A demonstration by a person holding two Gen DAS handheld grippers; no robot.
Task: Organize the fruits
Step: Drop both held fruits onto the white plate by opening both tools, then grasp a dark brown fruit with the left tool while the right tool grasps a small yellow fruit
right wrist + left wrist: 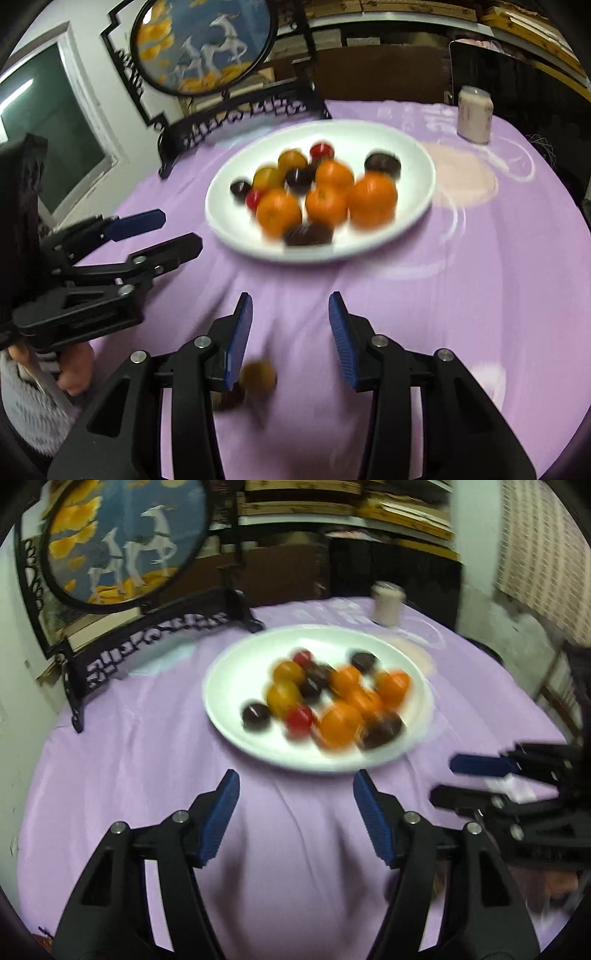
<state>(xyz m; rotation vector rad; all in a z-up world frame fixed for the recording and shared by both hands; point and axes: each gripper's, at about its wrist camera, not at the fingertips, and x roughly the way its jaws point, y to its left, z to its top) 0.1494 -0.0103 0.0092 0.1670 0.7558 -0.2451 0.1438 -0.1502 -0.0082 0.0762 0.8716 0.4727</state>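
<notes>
A white plate (229, 690) (232, 225) on the purple cloth holds several oranges (371, 199), dark round fruits (255, 715), small red ones (300, 720) and yellow ones (269, 176), all blurred. My left gripper (295, 777) hovers just short of the plate's near rim, open with nothing between its blue pads; it also shows at the left of the right wrist view (173, 234). My right gripper (290, 299) is open, short of the plate. A small brownish fruit (258, 376) and a dark one (229, 397) show blurred by its left finger's base; contact is unclear.
A round deer picture on a black carved stand (125, 539) (203, 44) rises behind the plate on the left. A pale jar (386, 603) (474, 114) stands at the back right. A hand in a white knitted sleeve (74, 369) holds the left gripper. Bare cloth (295, 849) lies below both grippers.
</notes>
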